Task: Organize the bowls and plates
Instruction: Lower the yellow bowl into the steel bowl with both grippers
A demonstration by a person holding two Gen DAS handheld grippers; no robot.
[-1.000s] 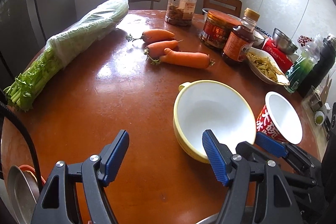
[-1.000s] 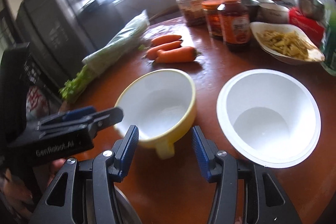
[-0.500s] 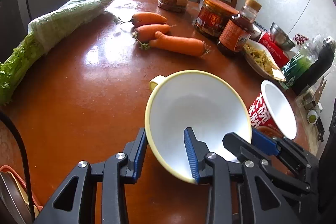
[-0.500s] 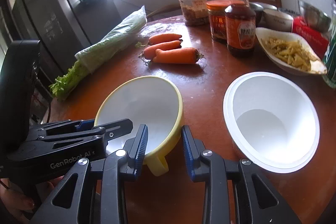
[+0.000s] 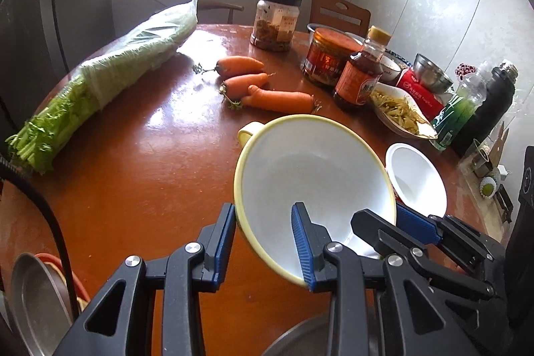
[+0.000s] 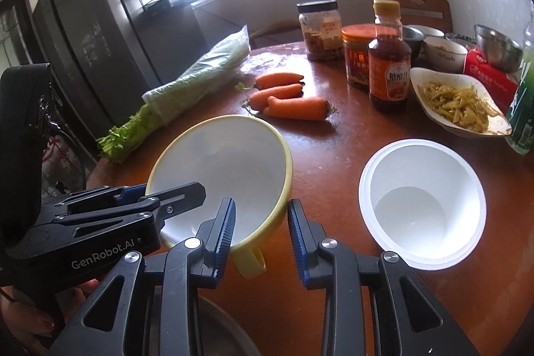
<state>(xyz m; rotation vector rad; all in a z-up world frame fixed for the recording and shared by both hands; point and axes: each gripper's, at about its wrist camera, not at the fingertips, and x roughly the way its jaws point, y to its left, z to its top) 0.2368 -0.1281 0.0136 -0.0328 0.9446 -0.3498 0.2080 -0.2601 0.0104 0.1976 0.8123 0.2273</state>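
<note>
Left wrist view shows my left hand-held gripper pinched onto the near rim of the yellow bowl, one pad outside the wall and one inside, while my right hand-held gripper grips the same bowl at its stubby handle side, as the right wrist view shows; both sets of jaws have just been closing, and now stand narrow with the bowl's wall between them. I judge this to be the pick-up step: the bowl sits tilted, its far edge over the brown worktop, apparently coming off the surface. Next I would need to carry it level with both hands moving together, so the rim does not twist out of either pinch, and set it with the other dishes, perhaps with the white cup-shaped bowl just to its right. The yellow bowl is white inside with a pale yellow rim, empty and clean-looking, smooth and probably slippery. Carrots lie beyond it.
</note>
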